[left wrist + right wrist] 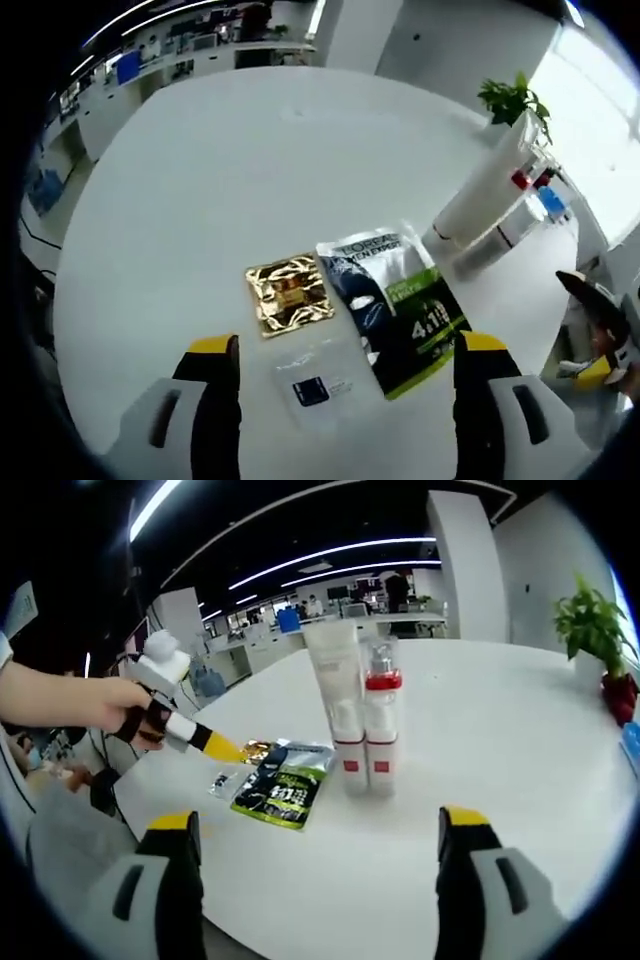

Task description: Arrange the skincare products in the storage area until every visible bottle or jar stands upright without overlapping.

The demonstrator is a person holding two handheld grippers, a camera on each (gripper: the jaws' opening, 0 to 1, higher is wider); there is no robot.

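White round table (200, 170); potted green plant (590, 625) at far edge; office desks (350, 615) behind.

Your left gripper (348, 358) and right gripper (320, 835) hover with jaws spread wide and empty; your left hand (95, 702) grips its handle.

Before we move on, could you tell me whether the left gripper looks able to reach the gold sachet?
Probably yes: the left gripper is open and the gold sachet lies flat just ahead on the white table, nothing covering it; a clear sachet lies nearer.
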